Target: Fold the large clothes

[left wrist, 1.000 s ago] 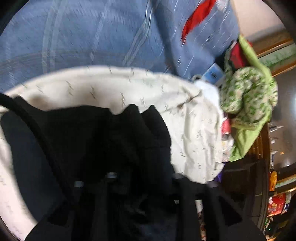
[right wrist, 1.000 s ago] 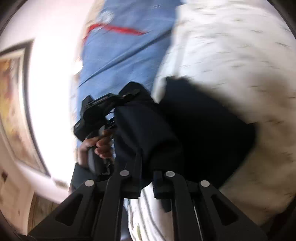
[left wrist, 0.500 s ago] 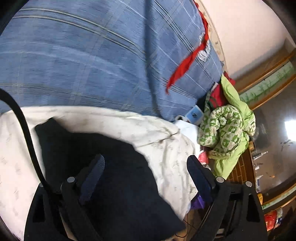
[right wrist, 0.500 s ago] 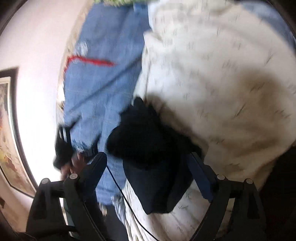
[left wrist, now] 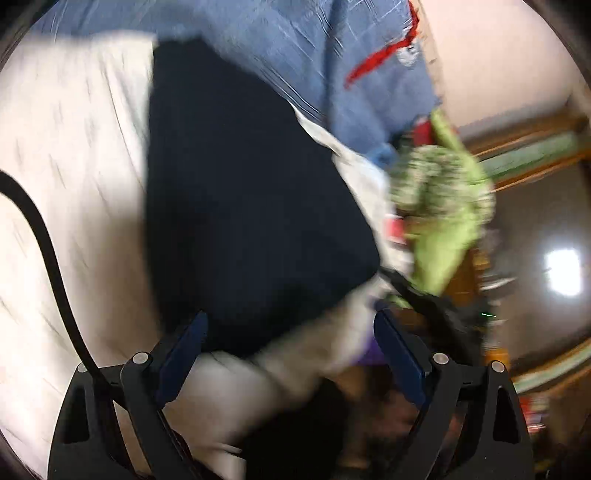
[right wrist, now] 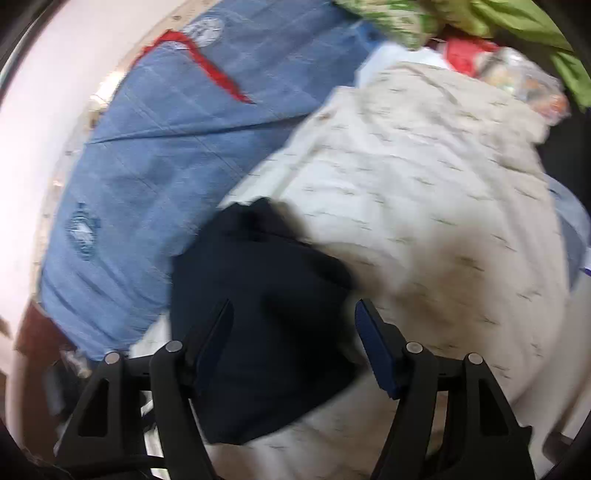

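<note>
In the left wrist view, a smooth black cable [left wrist: 48, 251] curves down the left edge over the cream quilted bedcover with small dark dashes [left wrist: 74, 155], a soft, padded surface with faint stitch lines. Right of it lies the dark navy folded garment [left wrist: 243, 206], a matte, flat-laid cloth in a rough trapezoid with a straight left edge and a slanted right edge, resting on the cream cover. The left gripper [left wrist: 291, 354] hovers over the garment's near edge; its two blue-padded fingers [left wrist: 181, 354] stand wide apart and grip nothing. Above and right spreads a blue checked quilt [left wrist: 354, 66] with a thin red ribbon-like strip [left wrist: 380, 62] across it. Farther right sits a crumpled lime-green patterned cloth [left wrist: 443, 206], bunched and lumpy, blurred by motion.

In the right wrist view, the blue checked quilt [right wrist: 155, 147] fills the left, its stitched squares faded and soft, the red strip [right wrist: 210, 70] bent in an angle on it. The navy garment [right wrist: 258, 317] lies in the middle as a compact folded block with a peaked top corner, its left part over the blue quilt's edge and its right part on the cream cover [right wrist: 443, 206]. The right gripper [right wrist: 295, 343] is over it, black hinged fingers [right wrist: 376, 350] spread apart, empty. At the top right edge the green cloth [right wrist: 517, 22] piles beside a crinkled clear plastic bag [right wrist: 524, 81].
</note>
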